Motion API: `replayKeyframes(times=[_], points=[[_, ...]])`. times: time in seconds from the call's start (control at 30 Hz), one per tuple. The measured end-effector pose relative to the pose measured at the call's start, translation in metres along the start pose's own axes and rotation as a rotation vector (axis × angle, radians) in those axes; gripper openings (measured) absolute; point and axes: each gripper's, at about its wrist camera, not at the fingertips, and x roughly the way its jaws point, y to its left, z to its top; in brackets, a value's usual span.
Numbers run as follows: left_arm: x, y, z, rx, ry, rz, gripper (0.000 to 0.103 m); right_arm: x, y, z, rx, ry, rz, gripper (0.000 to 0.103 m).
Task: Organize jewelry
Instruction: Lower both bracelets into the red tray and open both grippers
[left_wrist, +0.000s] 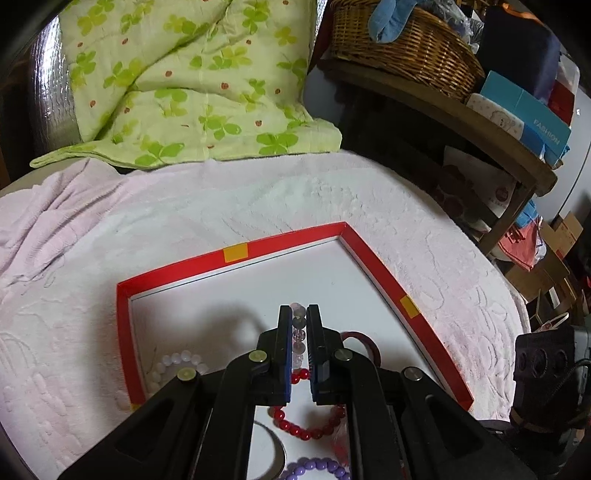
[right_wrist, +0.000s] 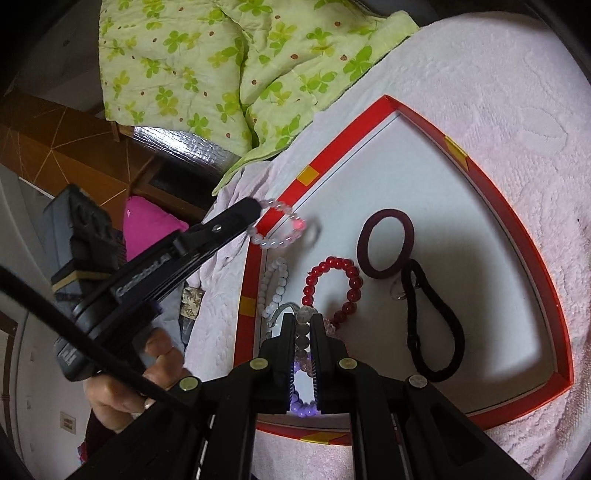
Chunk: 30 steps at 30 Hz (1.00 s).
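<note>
Fingers of both grippers are pinching bead bracelets above the red tray; next, probably lowering them onto bare floor.

Behind the work area you have a green clover-print quilt bunched up on a pale pink towel that covers the surface. To your right, a wooden shelf carries a wicker basket (a blue soft toy lies in it) and a blue box marked FASHION. A magenta cushion sits lower left.
</note>
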Motion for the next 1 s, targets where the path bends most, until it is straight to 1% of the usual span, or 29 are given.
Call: replayKeyframes(times=[0.17,0.3,0.37,0.43,0.57,0.63,0.73,0.77,0.8,0.83,0.87,0.97,1.0], points=[[0.012,0.001,0.000,-0.019,0.024,-0.004,0.008,0.003,-0.006,0.001,0.022,0.018,0.020,0.009],[0.021,0.000,0.001,-0.012,0.045,0.000,0.008,0.007,-0.008,0.001,0.015,0.030,-0.003,0.009],[0.029,0.001,0.001,-0.008,0.067,0.021,0.008,0.007,-0.008,0.002,0.010,0.026,-0.011,0.009],[0.036,0.005,0.000,-0.015,0.084,0.035,0.008,0.007,-0.007,0.003,-0.007,0.019,-0.039,0.009],[0.043,0.012,-0.004,-0.029,0.104,0.063,0.008,0.004,-0.008,0.005,-0.022,0.010,-0.071,0.009],[0.044,0.013,-0.007,-0.027,0.117,0.076,0.011,0.002,-0.009,0.006,-0.024,-0.001,-0.092,0.011],[0.039,0.013,-0.011,-0.026,0.121,0.093,0.022,-0.001,-0.009,0.007,-0.030,-0.006,-0.116,0.012],[0.037,0.013,-0.012,-0.022,0.120,0.101,0.033,-0.001,-0.009,0.007,-0.031,-0.006,-0.123,0.012],[0.034,0.012,-0.013,-0.017,0.115,0.117,0.047,-0.001,-0.009,0.007,-0.033,-0.006,-0.130,0.012],[0.031,0.011,-0.014,-0.012,0.109,0.134,0.052,-0.001,-0.009,0.008,-0.032,-0.005,-0.135,0.012],[0.027,0.011,-0.015,-0.006,0.100,0.154,0.054,-0.002,-0.009,0.008,-0.031,-0.005,-0.138,0.012],[0.012,0.006,-0.019,0.012,0.084,0.189,0.055,-0.009,-0.009,0.009,-0.023,-0.017,-0.139,0.013],[0.006,0.004,-0.021,0.019,0.078,0.199,0.057,-0.012,-0.008,0.010,-0.023,-0.027,-0.142,0.013]])
